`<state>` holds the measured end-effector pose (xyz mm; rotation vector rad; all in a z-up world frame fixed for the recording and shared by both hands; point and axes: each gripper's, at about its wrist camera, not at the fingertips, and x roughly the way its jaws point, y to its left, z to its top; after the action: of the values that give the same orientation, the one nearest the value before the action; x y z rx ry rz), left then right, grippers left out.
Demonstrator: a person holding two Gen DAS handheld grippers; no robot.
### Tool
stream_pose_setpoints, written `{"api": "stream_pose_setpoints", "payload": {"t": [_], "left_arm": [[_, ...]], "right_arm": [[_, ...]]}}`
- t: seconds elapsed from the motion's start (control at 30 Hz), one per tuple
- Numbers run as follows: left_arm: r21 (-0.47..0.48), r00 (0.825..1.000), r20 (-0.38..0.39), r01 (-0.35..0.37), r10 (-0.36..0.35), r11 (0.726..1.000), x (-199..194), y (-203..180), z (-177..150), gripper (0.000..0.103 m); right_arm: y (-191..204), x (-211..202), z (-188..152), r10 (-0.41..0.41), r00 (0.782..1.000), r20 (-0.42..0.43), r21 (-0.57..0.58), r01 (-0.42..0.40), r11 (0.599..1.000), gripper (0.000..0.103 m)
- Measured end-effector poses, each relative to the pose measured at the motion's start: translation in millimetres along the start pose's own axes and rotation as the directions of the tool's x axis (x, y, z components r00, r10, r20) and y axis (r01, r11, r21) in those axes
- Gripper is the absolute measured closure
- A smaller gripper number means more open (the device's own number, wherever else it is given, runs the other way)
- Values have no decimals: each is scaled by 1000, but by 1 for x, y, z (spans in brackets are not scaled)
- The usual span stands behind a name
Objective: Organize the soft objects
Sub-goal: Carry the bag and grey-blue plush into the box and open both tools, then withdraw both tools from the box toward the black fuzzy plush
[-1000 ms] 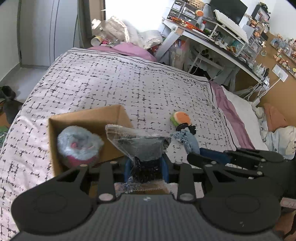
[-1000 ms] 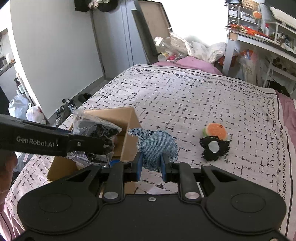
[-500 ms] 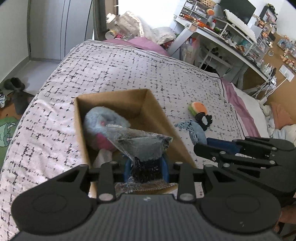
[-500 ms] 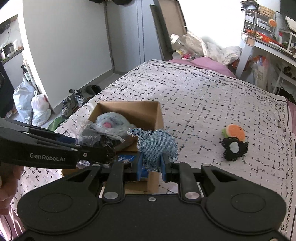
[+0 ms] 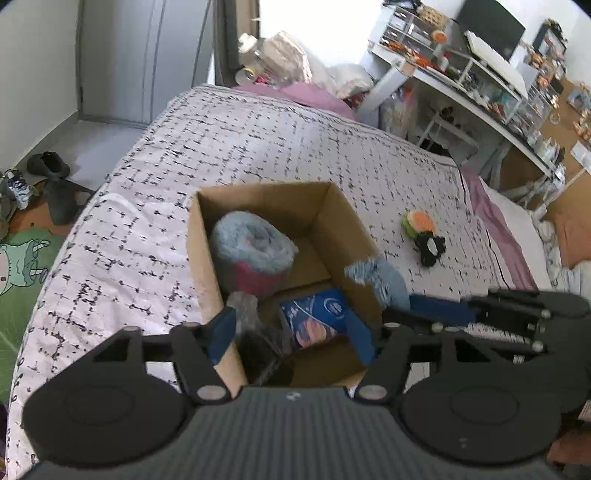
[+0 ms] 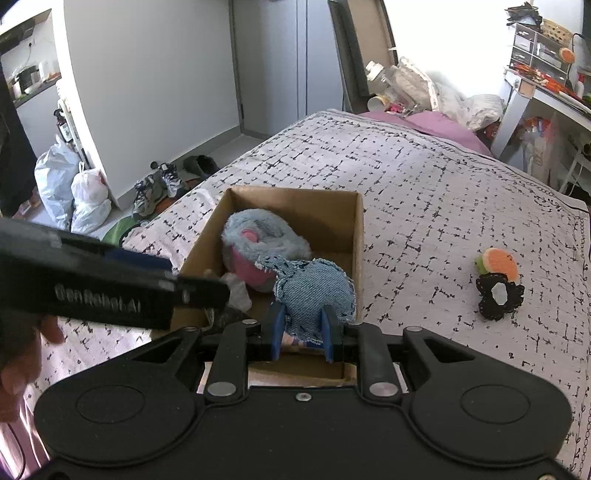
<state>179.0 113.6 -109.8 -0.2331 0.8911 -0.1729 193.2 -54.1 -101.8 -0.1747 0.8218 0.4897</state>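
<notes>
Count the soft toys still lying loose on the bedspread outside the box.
1: the orange-and-black plush lies on the bedspread, right of the cardboard box. Others may be out of view.

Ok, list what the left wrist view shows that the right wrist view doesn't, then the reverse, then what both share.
Only the left wrist view: the blue printed packet on the box floor, the desk with its monitor, and the left gripper opening, the clear plastic bag loose between its fingers.

Only the right wrist view: white plastic bags on the floor, and a hand on the left gripper.

Both: the cardboard box, the fluffy blue-pink toy, the denim toy in the right gripper, and the orange-and-black toy on the bed.
</notes>
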Motion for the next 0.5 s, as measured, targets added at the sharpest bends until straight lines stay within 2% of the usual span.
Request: {"api": "stream_pose_setpoints", "payload": {"t": [0.07, 0.13, 0.2, 0.27, 0.33, 0.37, 0.5], "left_arm": [[-1, 1000, -3, -6, 6, 1000, -1, 0, 2, 25], [-5, 1000, -8, -25, 25, 1000, -3, 0, 5, 24], [1, 999, 3, -41, 41, 999, -5, -2, 6, 22], [2, 998, 13, -56, 56, 998, -7, -3, 7, 16], [-5, 997, 21, -72, 72, 997, -9, -4, 9, 15], [-6, 997, 23, -76, 76, 997, -9, -5, 10, 15], [10, 996, 35, -86, 86, 996, -11, -14, 13, 13]], "right_arm": [[1, -1, -1, 13, 1000, -4, -6, -13, 1000, 76], [1, -3, -2, 1, 1000, 3, -12, -1, 1000, 66], [-1, -6, -2, -14, 1000, 13, -3, 14, 1000, 47], [-5, -8, -3, -23, 1000, 21, 9, 23, 1000, 43], [-10, -10, -3, -31, 999, 23, 16, 31, 999, 42], [-12, -11, -4, -36, 999, 25, 20, 35, 999, 38], [-24, -19, -6, -61, 997, 47, 48, 59, 997, 15]]}}
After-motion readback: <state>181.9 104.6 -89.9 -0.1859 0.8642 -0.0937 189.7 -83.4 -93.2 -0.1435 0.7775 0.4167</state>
